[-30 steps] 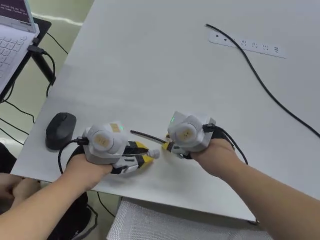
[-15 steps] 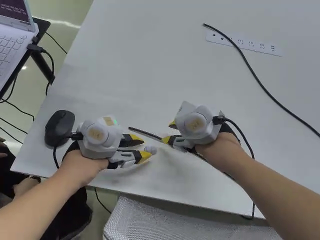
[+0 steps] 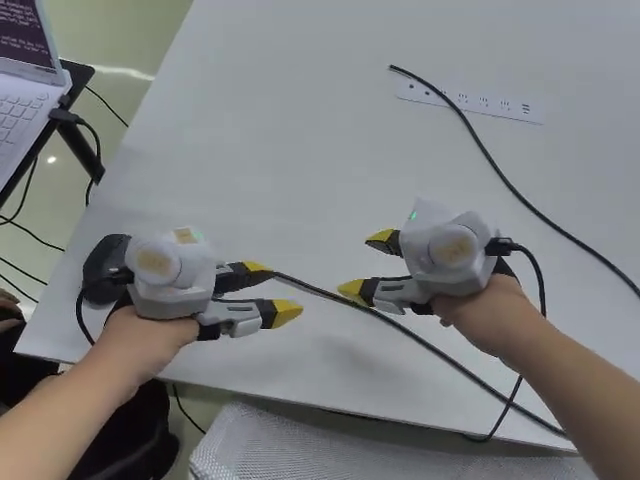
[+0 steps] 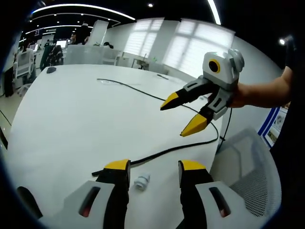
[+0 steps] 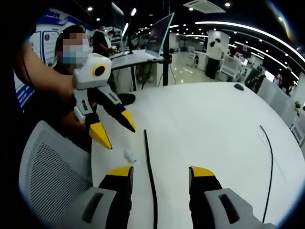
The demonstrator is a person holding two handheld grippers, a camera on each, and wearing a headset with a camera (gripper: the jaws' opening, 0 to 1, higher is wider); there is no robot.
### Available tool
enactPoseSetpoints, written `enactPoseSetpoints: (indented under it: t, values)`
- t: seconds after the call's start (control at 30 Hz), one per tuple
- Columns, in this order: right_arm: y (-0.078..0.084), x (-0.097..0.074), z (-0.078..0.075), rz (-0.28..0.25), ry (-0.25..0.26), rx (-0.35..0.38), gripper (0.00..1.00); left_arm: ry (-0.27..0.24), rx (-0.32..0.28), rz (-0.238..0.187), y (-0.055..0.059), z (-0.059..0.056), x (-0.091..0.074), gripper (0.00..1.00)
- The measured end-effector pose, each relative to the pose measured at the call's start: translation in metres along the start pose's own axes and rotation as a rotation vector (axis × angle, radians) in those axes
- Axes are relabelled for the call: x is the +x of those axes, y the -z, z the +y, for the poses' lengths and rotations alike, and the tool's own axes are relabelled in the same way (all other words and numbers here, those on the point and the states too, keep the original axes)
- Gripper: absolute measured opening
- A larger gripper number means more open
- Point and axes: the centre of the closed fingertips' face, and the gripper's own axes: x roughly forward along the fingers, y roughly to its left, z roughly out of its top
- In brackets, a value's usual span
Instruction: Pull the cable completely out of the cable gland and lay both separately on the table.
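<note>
Left tongs (image 3: 272, 290) face right tongs (image 3: 363, 264), agape, seemingly aloft.

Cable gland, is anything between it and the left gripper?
Nothing visible is. The white cable gland lies on the table right before the left gripper's open jaws; the black cable lies just beyond.

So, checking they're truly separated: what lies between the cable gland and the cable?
Bare table: in the right gripper view the cable gland lies beside the cable with a clear gap, not touching.
</note>
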Motion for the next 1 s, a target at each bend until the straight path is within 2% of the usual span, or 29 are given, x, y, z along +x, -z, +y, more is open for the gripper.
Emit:
enactPoseSetpoints:
  t: [0.03, 0.1, 0.2, 0.33, 0.47, 0.6, 0.7, 0.8, 1.0]
  values:
    - [0.0, -0.01, -0.003, -0.022, 0.012, 0.021, 0.46, -0.001, -0.003, -0.003, -0.003, -0.001, -0.002, 0.42]
    - [-0.001, -0.019, -0.004, -0.051, 0.015, 0.067, 0.48, -0.009, 0.004, -0.013, -0.007, -0.003, -0.006, 0.43]
    - [0.0, -0.039, -0.009, -0.1, 0.03, 0.132, 0.52, -0.024, -0.005, -0.048, -0.015, -0.003, -0.011, 0.45]
    - [0.0, -0.059, -0.011, -0.15, 0.044, 0.185, 0.55, -0.035, -0.016, -0.068, -0.021, -0.009, -0.018, 0.48]
    - [0.0, -0.086, -0.012, -0.206, 0.057, 0.238, 0.59, -0.058, -0.016, -0.087, -0.027, -0.015, -0.029, 0.52]
    - [0.006, -0.105, -0.014, -0.234, 0.073, 0.263, 0.63, -0.078, -0.013, -0.105, -0.032, -0.019, -0.037, 0.55]
    - [0.012, -0.119, -0.014, -0.265, 0.088, 0.292, 0.65, -0.088, -0.016, -0.116, -0.033, -0.024, -0.042, 0.6]
    - [0.021, -0.127, -0.011, -0.275, 0.095, 0.318, 0.67, -0.105, -0.012, -0.117, -0.031, -0.026, -0.045, 0.62]
    - [0.041, -0.149, 0.002, -0.294, 0.106, 0.354, 0.73, -0.139, -0.013, -0.13, -0.033, -0.032, -0.051, 0.68]
